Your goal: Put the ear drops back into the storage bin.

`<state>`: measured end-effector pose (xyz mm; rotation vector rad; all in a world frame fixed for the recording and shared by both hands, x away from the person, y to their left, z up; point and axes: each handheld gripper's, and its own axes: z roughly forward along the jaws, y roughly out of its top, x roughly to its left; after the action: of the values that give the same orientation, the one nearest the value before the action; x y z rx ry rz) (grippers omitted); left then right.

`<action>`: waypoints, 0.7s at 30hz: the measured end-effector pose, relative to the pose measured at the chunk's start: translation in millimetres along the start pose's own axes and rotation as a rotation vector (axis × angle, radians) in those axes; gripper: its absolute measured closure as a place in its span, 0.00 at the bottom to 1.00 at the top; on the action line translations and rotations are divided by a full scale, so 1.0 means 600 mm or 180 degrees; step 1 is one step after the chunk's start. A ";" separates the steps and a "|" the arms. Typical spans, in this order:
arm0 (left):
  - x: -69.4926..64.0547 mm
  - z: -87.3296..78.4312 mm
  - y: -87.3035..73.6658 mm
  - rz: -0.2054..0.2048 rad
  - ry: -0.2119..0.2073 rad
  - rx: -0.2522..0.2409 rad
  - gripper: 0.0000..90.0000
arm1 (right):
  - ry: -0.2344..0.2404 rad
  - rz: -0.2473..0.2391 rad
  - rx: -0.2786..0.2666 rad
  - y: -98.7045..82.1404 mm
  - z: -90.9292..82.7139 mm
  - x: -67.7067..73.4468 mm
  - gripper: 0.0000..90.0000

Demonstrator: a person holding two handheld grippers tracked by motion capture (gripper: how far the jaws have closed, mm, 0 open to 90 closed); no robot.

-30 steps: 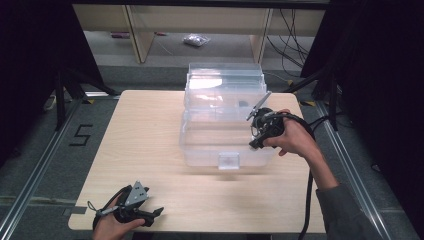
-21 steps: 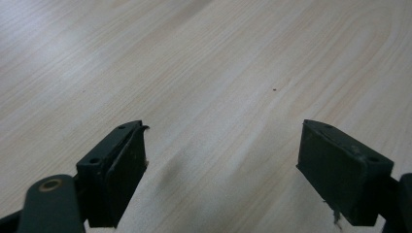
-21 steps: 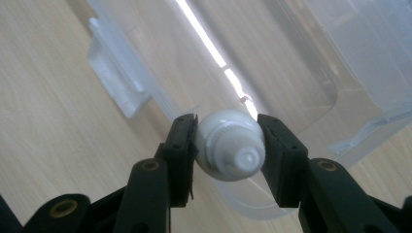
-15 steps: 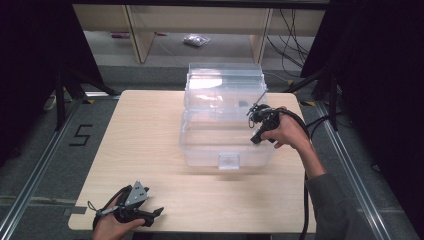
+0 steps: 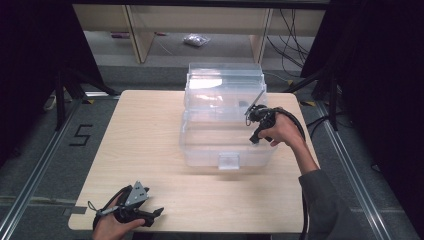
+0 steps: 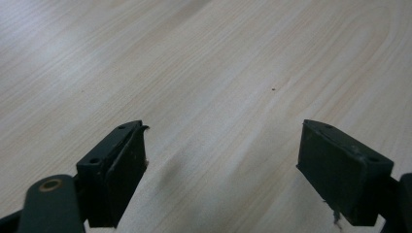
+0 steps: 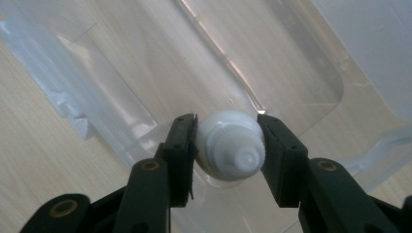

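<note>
Bottle (image 7: 229,145) body hidden behind cap, prob. white; right tool (image 7: 227,148) clamps it.

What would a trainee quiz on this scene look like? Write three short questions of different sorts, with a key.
1. True or false: the right gripper is shut on a white bottle.
2. Where does the left gripper rest? A) inside the clear plastic box B) near the front left edge of the wooden table C) on the floor
3. Fill in: in the right gripper view, the bottle hangs over the open ______.

Key: 1 true; 2 B; 3 clear plastic box.
</note>
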<state>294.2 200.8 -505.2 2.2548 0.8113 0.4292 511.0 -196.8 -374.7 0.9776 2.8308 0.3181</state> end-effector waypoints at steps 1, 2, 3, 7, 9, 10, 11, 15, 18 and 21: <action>0.000 0.000 0.000 0.0000 0.0000 0.0000 0.19 | 0.0000 0.0000 0.0000 0.000 0.000 0.000 0.67; 0.000 0.000 0.000 0.0003 0.0007 0.0001 0.19 | 0.0032 0.0056 0.0000 -0.001 0.007 -0.002 0.67; 0.000 0.000 0.000 0.0000 0.0005 -0.0001 0.19 | 0.0028 0.0079 0.0025 -0.001 0.009 -0.003 0.67; 0.000 0.000 0.000 0.0006 0.0001 0.0010 0.19 | 0.0007 0.0105 0.0093 -0.004 0.018 -0.007 0.67; 0.000 0.001 0.000 0.0006 0.0003 0.0009 0.19 | 0.0022 0.0065 0.0094 -0.004 0.024 -0.010 0.67; 0.001 0.000 0.000 0.0014 0.0006 0.0014 0.19 | 0.0007 0.0058 0.0102 -0.005 0.029 -0.013 0.67; 0.001 0.000 0.000 0.0014 0.0006 0.0014 0.19 | 0.0007 0.0058 0.0102 -0.005 0.029 -0.013 0.67; 0.001 0.000 0.000 0.0011 0.0011 0.0011 0.19 | 0.0005 0.0150 0.0144 -0.002 0.032 -0.013 0.67; 0.000 0.000 0.000 0.0002 -0.0003 -0.0001 0.19 | 0.0008 0.0122 0.0124 -0.002 0.035 -0.017 0.67; 0.001 0.000 0.000 0.0024 0.0008 0.0016 0.19 | 0.0012 0.0118 0.0121 -0.001 0.041 -0.020 0.67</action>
<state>294.6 201.1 -504.9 2.2629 0.8060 0.4340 524.8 -200.9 -398.0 1.0390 2.8349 0.2710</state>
